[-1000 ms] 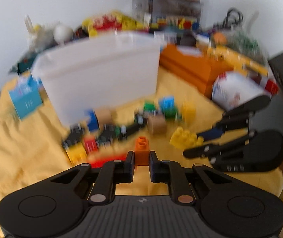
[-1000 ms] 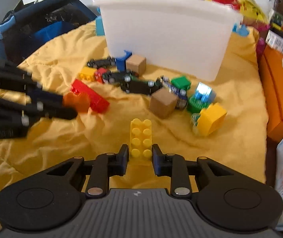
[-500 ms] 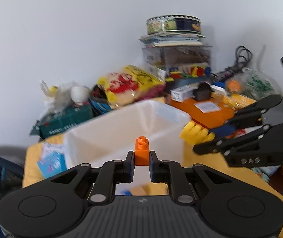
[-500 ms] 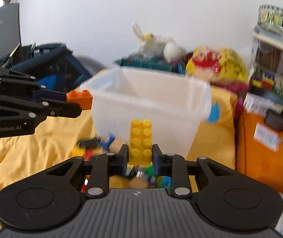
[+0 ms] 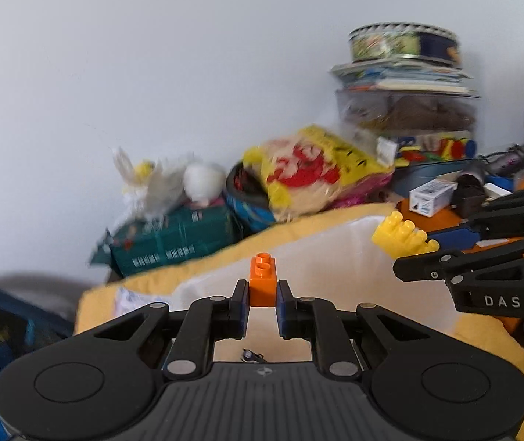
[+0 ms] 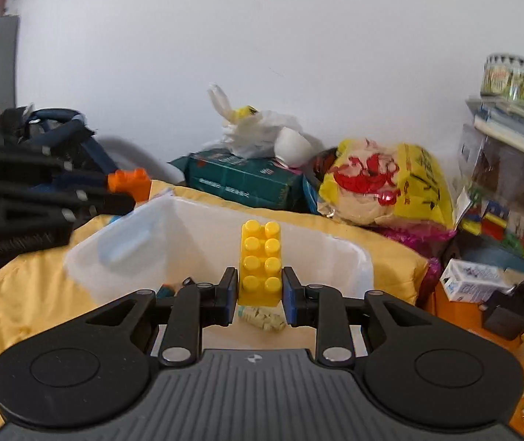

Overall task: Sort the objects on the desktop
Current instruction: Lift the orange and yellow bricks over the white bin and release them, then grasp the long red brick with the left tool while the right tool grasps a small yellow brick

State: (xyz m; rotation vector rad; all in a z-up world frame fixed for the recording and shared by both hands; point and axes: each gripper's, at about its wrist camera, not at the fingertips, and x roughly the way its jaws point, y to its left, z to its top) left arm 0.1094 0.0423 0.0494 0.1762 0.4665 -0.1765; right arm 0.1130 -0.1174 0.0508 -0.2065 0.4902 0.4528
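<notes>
My left gripper (image 5: 262, 296) is shut on a small orange brick (image 5: 262, 286) and holds it over the near rim of the white plastic bin (image 5: 339, 261). In the right wrist view the same orange brick (image 6: 129, 182) shows at the left, above the bin's left corner. My right gripper (image 6: 260, 292) is shut on a long yellow brick (image 6: 261, 262), raised above the bin (image 6: 122, 257). From the left wrist view that yellow brick (image 5: 401, 237) hangs at the right over the bin. A few pale pieces lie on the bin's floor.
The bin stands on a yellow cloth (image 6: 15, 294). Behind it lie a green pack (image 6: 240, 180), a white plastic bag (image 6: 254, 128) and a yellow-red bag (image 6: 383, 183). At the right are an orange box (image 6: 456, 316), a small white carton (image 6: 471, 281) and stacked containers (image 5: 405, 110).
Both grippers rose from the cloth with their bricks and moved forward over the bin. The loose toys on the cloth have dropped out of view.
</notes>
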